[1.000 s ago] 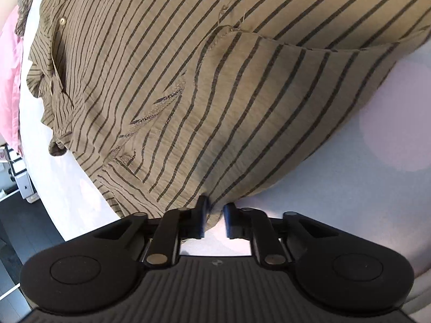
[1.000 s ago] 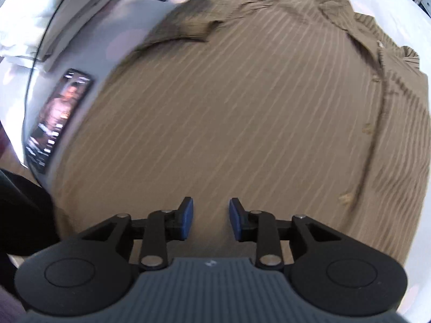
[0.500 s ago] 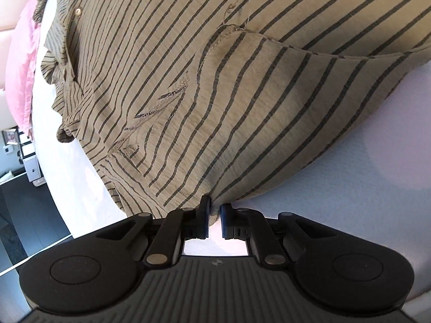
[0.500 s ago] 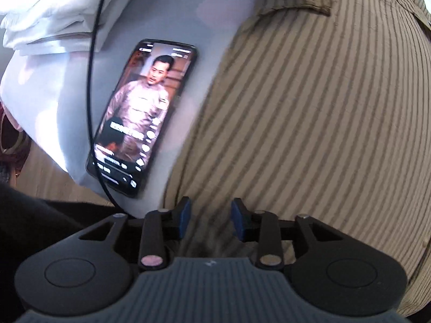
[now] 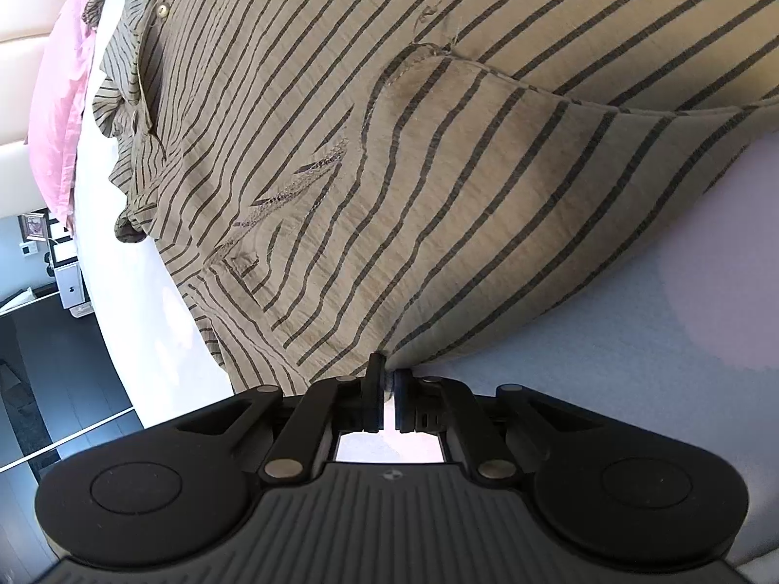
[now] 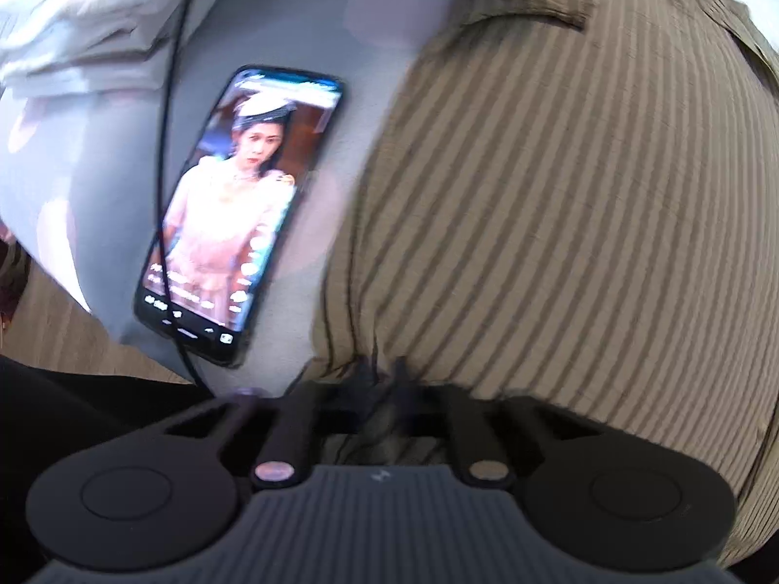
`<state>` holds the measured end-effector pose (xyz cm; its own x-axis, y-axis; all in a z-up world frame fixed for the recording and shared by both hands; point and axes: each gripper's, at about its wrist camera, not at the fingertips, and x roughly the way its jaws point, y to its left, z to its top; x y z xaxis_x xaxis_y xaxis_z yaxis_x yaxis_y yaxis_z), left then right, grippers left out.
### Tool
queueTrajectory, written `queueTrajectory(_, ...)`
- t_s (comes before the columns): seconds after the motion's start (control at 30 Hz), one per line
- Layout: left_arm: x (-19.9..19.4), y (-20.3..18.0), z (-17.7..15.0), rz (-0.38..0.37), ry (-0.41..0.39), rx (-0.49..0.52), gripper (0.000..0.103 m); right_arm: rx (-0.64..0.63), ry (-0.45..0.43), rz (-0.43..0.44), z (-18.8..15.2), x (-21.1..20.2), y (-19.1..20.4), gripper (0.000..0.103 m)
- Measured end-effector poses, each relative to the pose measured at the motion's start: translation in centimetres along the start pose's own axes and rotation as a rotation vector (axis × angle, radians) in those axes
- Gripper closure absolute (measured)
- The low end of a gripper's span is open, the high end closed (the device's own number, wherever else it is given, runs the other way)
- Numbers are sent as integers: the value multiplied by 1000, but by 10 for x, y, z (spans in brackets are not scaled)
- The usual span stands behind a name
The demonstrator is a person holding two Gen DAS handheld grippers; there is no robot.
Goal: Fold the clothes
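Both of our grippers pinch one striped shirt [image 5: 438,170] lying on the bed [image 5: 657,350]: our left gripper [image 5: 384,382] clamps its hem. Our right gripper [image 6: 387,372], blurred, nips the shirt's edge beside a phone [image 6: 238,204].

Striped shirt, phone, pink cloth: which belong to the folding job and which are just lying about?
Job:
striped shirt
left tool, closed on its edge
right tool, at its hem

Lying about:
phone
black cable
pink cloth
white bedding
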<state>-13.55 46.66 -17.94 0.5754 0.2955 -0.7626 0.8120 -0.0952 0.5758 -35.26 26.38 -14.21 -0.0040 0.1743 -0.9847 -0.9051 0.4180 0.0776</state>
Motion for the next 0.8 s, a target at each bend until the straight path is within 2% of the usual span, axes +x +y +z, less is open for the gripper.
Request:
queueTrajectory(0.1,2,10,2,-29,9,-8,102,29,-16,71,-6,-14,-15,103)
queueTrajectory(0.3,-9,32,7,-79,21,-6,103,-25,-46,249,-21,-51,-54,103)
queueTrajectory(0.53,-33,59,21,-113,61,103,103,76,-49,373,-30,-69,-108,103)
queueTrajectory(0.63,-37,77,42,-116,64,155,103,111,-52,412,-35,-70,-133,103)
queueTrajectory(0.8,-43,108,75,-121,70,241,103,177,-41,486,-43,-59,-154,102)
